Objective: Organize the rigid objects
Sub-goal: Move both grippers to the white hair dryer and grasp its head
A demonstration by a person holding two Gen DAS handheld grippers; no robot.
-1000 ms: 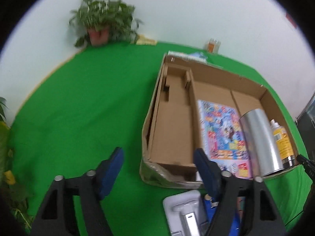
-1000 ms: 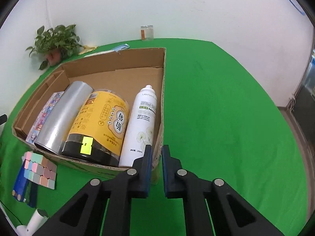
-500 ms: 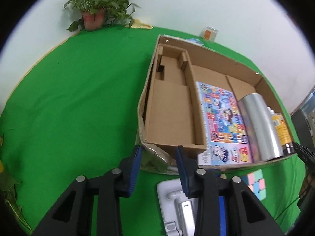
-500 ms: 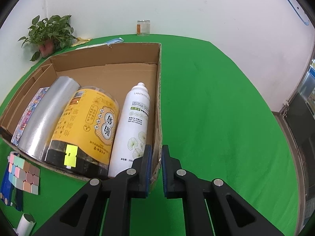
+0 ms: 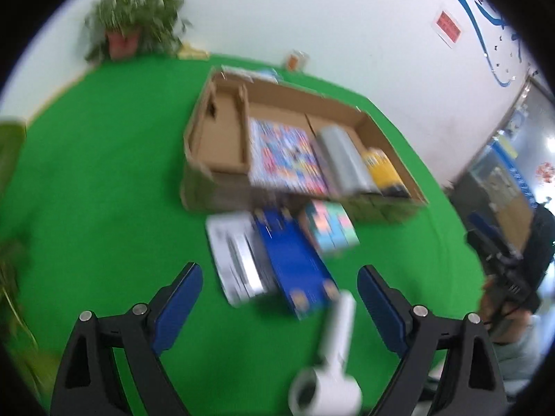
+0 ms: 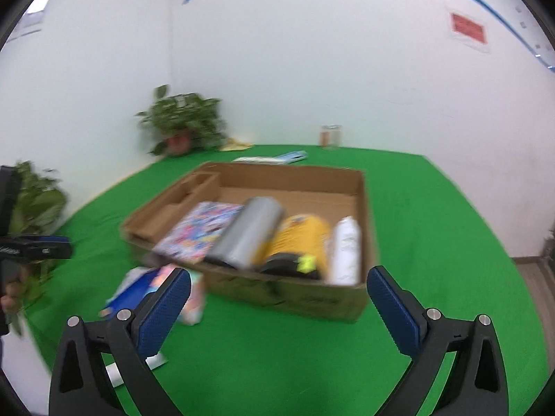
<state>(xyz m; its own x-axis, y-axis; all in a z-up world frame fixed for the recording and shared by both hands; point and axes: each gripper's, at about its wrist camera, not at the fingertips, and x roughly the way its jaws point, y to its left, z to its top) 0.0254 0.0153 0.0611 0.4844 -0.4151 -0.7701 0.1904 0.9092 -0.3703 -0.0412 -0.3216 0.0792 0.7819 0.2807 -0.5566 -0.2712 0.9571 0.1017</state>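
Note:
A cardboard box [image 5: 211, 180] [image 6: 291, 298] lies on the green table. It holds a colourful book [image 5: 284, 156] [image 6: 201, 228], a silver cylinder [image 5: 343, 159] [image 6: 249, 235], a yellow can [image 5: 381, 170] [image 6: 298, 239] and a white bottle [image 6: 345, 249]. In front of the box lie a white flat package [image 5: 236, 256], a blue box [image 5: 295, 260] [image 6: 131, 291], a pastel block set [image 5: 329, 225] and a white roller [image 5: 333, 357]. My left gripper [image 5: 279, 308] is open and empty above these. My right gripper [image 6: 277, 305] is open and empty in front of the box.
A potted plant [image 5: 131, 31] [image 6: 184, 124] and a small glass jar [image 5: 296, 60] [image 6: 329, 136] stand at the table's far edge by the white wall. A second plant [image 6: 34, 204] is at the left. The other hand-held gripper [image 5: 503, 267] shows at right.
Both grippers have pulled back from the box's front wall and opened wide. The views are blurred from motion.

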